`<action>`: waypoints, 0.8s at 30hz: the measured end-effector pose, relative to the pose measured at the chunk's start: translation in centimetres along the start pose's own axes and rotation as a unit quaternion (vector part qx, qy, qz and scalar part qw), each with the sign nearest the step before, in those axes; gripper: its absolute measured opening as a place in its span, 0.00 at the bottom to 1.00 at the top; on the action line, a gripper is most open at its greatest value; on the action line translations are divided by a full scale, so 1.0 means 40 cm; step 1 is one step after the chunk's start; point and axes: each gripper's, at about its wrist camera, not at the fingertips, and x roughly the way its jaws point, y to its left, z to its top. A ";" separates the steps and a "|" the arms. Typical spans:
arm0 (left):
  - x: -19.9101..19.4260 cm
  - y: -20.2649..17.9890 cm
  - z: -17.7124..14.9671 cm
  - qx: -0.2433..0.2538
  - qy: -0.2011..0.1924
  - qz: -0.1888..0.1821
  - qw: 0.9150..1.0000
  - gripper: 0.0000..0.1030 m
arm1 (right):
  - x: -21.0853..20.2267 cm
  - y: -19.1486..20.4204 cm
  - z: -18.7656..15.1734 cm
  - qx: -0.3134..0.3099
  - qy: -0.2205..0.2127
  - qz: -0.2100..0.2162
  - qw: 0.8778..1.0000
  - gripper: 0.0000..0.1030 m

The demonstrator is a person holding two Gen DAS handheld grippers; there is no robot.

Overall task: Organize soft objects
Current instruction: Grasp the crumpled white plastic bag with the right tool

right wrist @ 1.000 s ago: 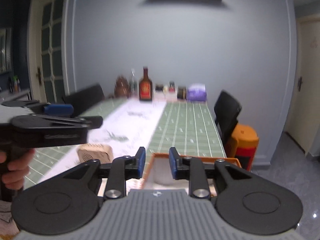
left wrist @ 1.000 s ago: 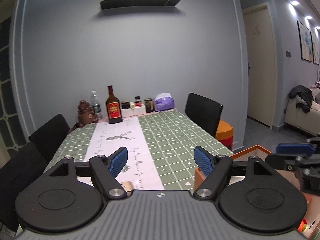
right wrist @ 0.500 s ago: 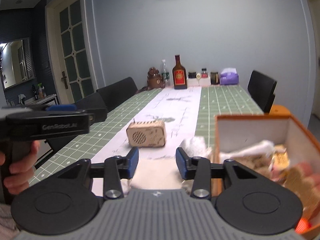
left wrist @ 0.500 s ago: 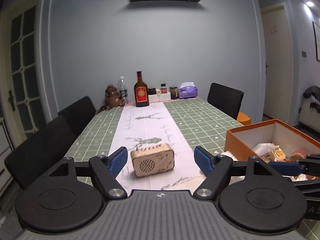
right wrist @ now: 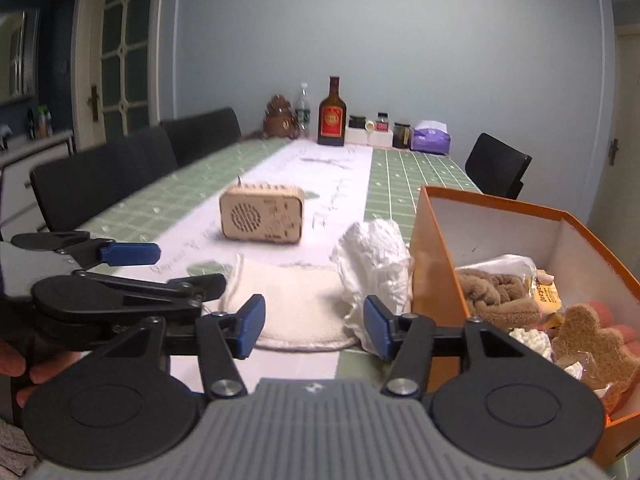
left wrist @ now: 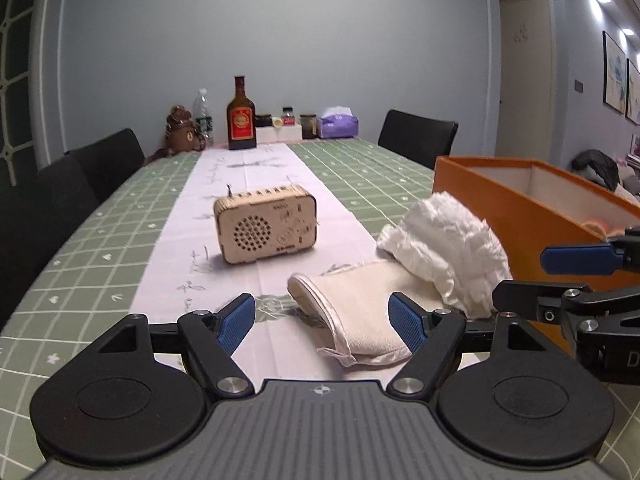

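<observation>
A flat cream cloth pouch (left wrist: 360, 300) (right wrist: 296, 308) lies on the table runner, with a crumpled white fluffy cloth (left wrist: 444, 240) (right wrist: 374, 264) resting on its right end, against the orange box (left wrist: 532, 216) (right wrist: 436, 264). The box holds a brown towel (right wrist: 496, 292), a brown sponge shape (right wrist: 588, 340) and other soft items. My left gripper (left wrist: 322, 326) is open and empty just in front of the pouch. My right gripper (right wrist: 312, 330) is open and empty, low over the near edges of both cloths.
A wooden radio-like box (left wrist: 266, 228) (right wrist: 262, 218) stands on the runner behind the cloths. Bottles (left wrist: 241, 116), jars and a purple tissue pack (left wrist: 338, 124) line the far table end. Black chairs (left wrist: 96, 164) stand along both sides.
Both grippers have dropped and pulled back toward the near end of the table, bringing the cloths and box into view. The right gripper's jaws have opened wider.
</observation>
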 end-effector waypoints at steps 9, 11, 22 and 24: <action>0.098 0.012 -0.025 -0.046 0.072 -0.027 0.996 0.76 | 0.029 0.000 0.007 -0.004 0.010 -0.012 1.000 0.55; 0.105 0.004 -0.026 -0.041 0.078 -0.031 0.996 0.68 | 0.031 -0.003 0.006 -0.002 0.009 -0.011 1.000 0.56; 0.119 -0.042 -0.025 -0.011 0.095 -0.008 0.995 0.17 | 0.003 0.001 -0.002 -0.023 -0.003 -0.031 0.999 0.63; 0.112 -0.041 -0.025 -0.010 0.094 -0.006 0.995 0.14 | 0.004 0.001 -0.004 -0.028 -0.001 -0.042 0.999 0.63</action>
